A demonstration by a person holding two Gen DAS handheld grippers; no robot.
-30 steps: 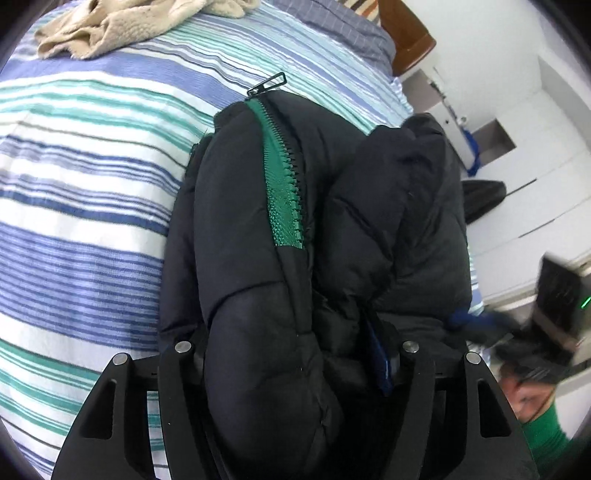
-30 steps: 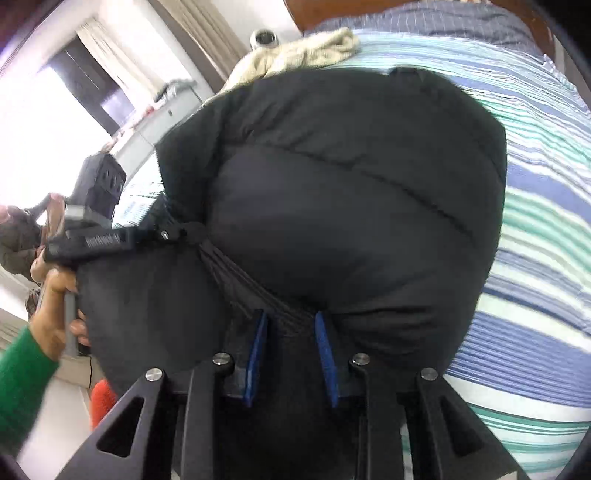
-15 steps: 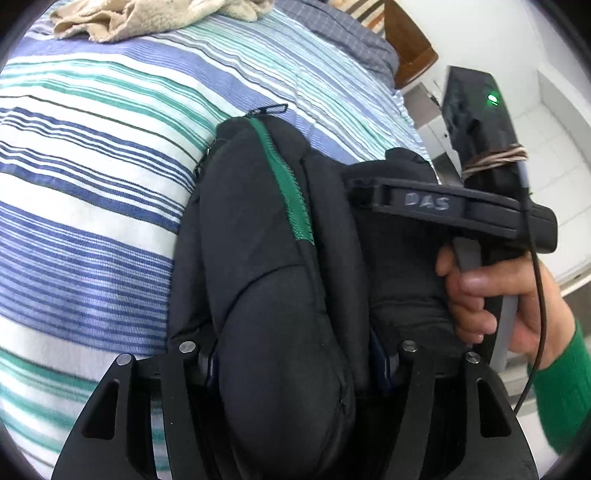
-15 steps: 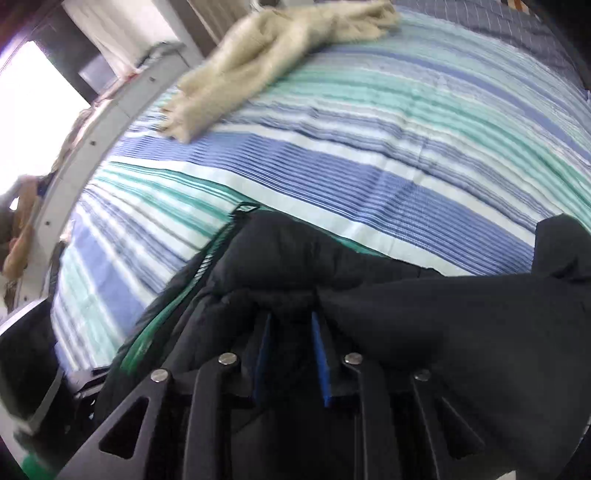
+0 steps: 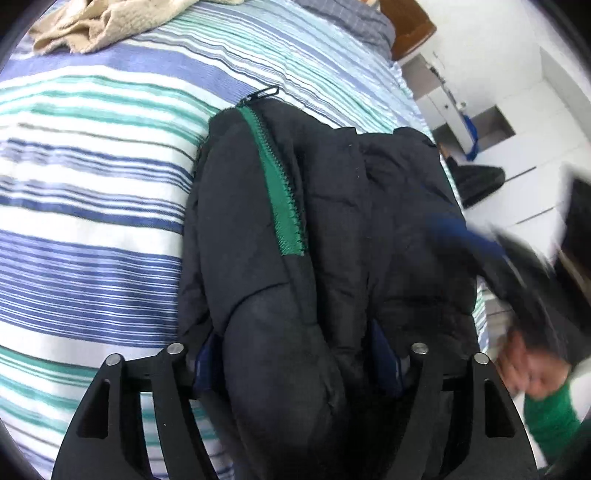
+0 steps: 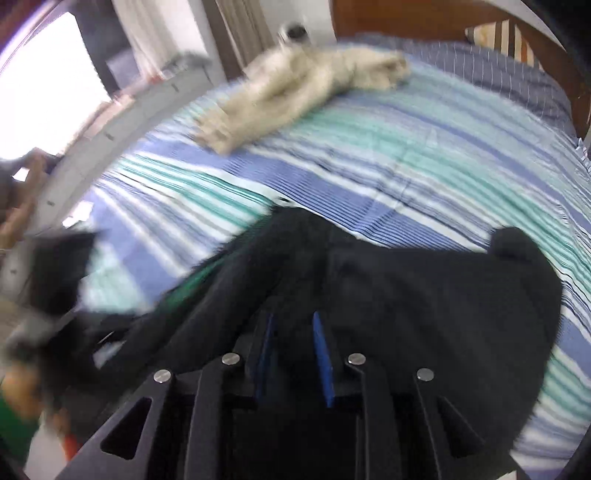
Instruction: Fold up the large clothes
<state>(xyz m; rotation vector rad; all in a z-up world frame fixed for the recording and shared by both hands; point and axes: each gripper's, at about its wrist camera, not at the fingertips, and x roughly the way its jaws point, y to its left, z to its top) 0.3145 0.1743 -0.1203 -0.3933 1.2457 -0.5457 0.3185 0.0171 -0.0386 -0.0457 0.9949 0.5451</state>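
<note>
A black puffer jacket (image 5: 332, 236) with a green zipper strip (image 5: 282, 192) lies bunched on the striped bed (image 5: 92, 184). My left gripper (image 5: 299, 365) is shut on a thick fold of the jacket at its near end. The right gripper (image 5: 517, 266) shows blurred at the jacket's right edge in the left wrist view. In the right wrist view the jacket (image 6: 424, 302) spreads in front of my right gripper (image 6: 293, 343), whose blue pads (image 6: 321, 350) stand a little apart with dark fabric between them.
A beige fleece garment (image 5: 96, 18) lies at the far side of the bed; it also shows in the right wrist view (image 6: 295, 92). A wooden headboard (image 6: 443, 18) stands behind. White cabinets (image 5: 498, 122) stand to the right of the bed.
The right gripper has swung back off the top of the jacket to its right side, moving fast and blurred. The left gripper keeps its hold; the jacket has flattened slightly.
</note>
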